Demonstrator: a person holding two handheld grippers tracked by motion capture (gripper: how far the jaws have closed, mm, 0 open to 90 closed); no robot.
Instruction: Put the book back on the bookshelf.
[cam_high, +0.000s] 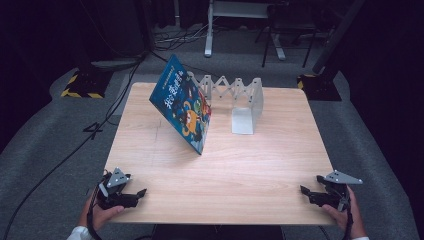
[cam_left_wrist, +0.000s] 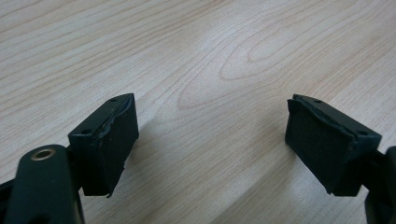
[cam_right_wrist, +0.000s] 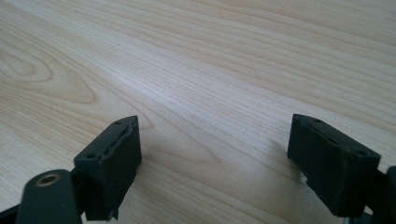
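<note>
A blue picture book (cam_high: 184, 107) stands tilted at the far middle of the wooden table (cam_high: 240, 170), its top leaning back against a white accordion-style book rack (cam_high: 240, 97). My left gripper (cam_high: 137, 196) rests by the table's near left corner, held in a hand. In the left gripper view the left gripper (cam_left_wrist: 210, 135) has its jaws wide apart over bare wood. My right gripper (cam_high: 306, 192) sits by the near right corner, far from the book. In the right gripper view the right gripper (cam_right_wrist: 215, 154) is open too, with nothing between the pads.
Bare wood stretches between the grippers and the book. On the grey carpet behind the table stand two black stand bases with yellow-striped edges (cam_high: 80, 85), trailing cables (cam_high: 100, 125), and the white legs of a desk (cam_high: 209, 30).
</note>
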